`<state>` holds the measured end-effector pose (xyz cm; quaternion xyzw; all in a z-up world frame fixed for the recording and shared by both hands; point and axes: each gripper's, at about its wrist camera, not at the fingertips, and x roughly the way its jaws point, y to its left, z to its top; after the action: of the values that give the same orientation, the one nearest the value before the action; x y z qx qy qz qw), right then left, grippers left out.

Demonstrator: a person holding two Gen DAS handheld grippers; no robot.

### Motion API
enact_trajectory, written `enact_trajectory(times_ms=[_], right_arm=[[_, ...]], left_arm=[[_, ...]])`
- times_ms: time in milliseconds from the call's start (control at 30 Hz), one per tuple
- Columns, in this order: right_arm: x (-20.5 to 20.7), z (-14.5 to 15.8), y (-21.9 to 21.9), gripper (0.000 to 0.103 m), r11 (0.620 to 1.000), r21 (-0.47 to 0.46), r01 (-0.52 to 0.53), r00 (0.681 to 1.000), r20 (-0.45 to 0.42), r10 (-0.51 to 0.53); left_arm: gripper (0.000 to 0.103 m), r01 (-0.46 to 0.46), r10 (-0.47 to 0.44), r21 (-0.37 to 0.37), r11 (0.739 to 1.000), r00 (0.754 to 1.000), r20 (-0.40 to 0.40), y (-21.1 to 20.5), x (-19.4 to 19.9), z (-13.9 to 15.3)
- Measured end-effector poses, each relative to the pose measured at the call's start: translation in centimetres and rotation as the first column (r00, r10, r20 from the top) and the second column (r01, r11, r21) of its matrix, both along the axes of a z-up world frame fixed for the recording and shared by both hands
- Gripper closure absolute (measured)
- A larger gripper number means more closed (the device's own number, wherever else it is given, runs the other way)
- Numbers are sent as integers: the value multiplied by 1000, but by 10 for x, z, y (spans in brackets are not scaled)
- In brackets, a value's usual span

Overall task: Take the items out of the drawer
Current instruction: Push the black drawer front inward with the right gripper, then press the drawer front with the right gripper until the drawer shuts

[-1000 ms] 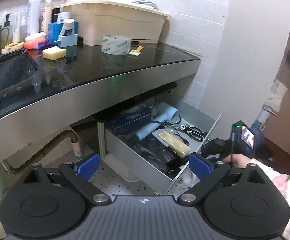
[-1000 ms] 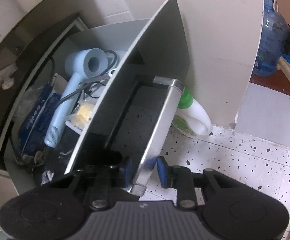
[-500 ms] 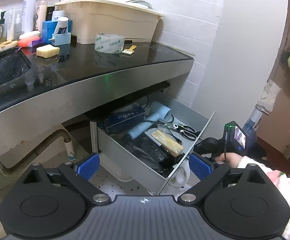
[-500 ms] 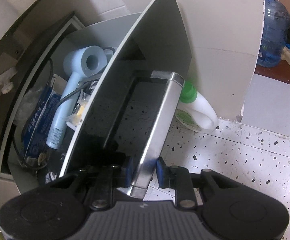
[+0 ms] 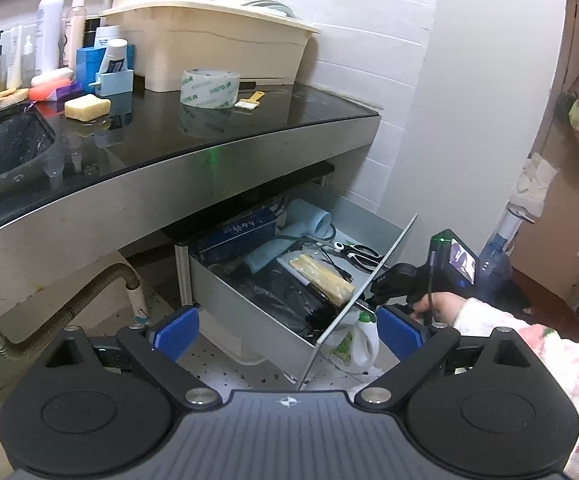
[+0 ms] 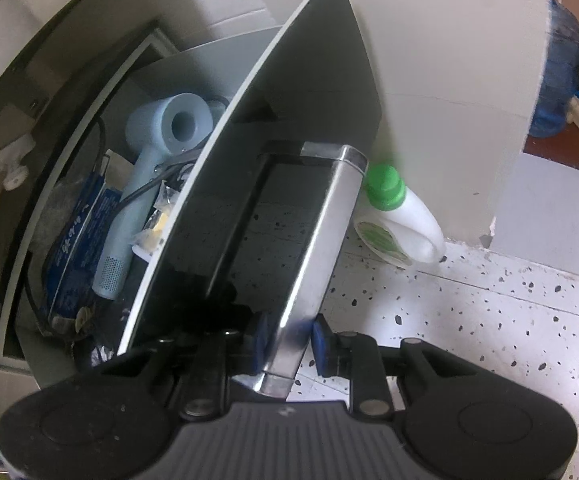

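A grey drawer [image 5: 249, 312] stands pulled out under the black counter [image 5: 209, 128]. It holds a light blue hair dryer [image 6: 157, 160], a blue packet [image 5: 237, 232], scissors [image 5: 357, 252], a yellow sponge-like pack [image 5: 321, 276] and black plastic [image 5: 289, 304]. My right gripper [image 6: 289, 340] is shut on the drawer's chrome handle [image 6: 321, 240], at its lower end. My left gripper [image 5: 285, 328] is open and empty, held back in front of the drawer.
A white bottle with a green cap [image 6: 397, 216] lies on the speckled floor beside the drawer front. A tape roll [image 5: 209, 88], soap [image 5: 87, 106], bottles and a cream tub [image 5: 209, 40] sit on the counter. A drain hose [image 5: 69, 312] hangs at left. A blue water jug [image 6: 561, 68] stands at right.
The drawer has slid further out with my right gripper on its handle. The left gripper has drawn back a little and stays open.
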<state>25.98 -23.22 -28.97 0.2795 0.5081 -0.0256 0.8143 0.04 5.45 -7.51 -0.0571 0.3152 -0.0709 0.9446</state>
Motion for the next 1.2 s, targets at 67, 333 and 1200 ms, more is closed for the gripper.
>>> enact_trajectory(times_ms=[67,333,1200], right_arm=[[6,1,6,80,1000,-1,1,1000,-1,-1],[32,1,33,80,1000,-5,-4,1000,-1,4],[99,3,111,79,1000,-17,8,1000,20,-7]], left_arm=[[6,-13,13,1,1000,1000,2,3,-1,0],[6,-48,48,-1,999,999,1,19,1,0],[6,-95,96,17,995,994,-49,42,17,-21]])
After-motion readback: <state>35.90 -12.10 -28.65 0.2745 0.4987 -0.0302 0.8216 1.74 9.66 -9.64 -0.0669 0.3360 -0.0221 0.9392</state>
